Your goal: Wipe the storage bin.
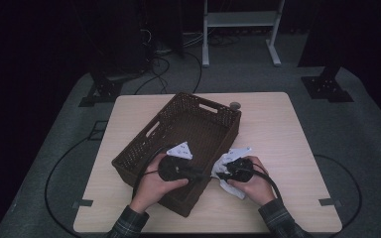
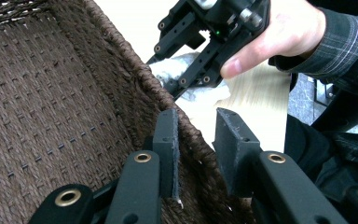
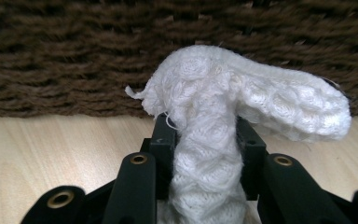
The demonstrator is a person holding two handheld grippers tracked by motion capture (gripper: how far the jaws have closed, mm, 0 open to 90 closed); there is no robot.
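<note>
A brown wicker basket stands slantwise on the wooden table. My left gripper straddles its near right wall; in the left gripper view the jaws stand one inside and one outside the woven rim, pressed on it. My right gripper is just outside that wall, shut on a white knitted cloth. In the right gripper view the cloth bulges out above the jaws, close to the basket's side. The left gripper view also shows the right gripper with the cloth.
A small grey round object lies on the table behind the basket. Bare tabletop stretches to the right and far left of the basket. On the floor beyond are a white frame, black stands and cables.
</note>
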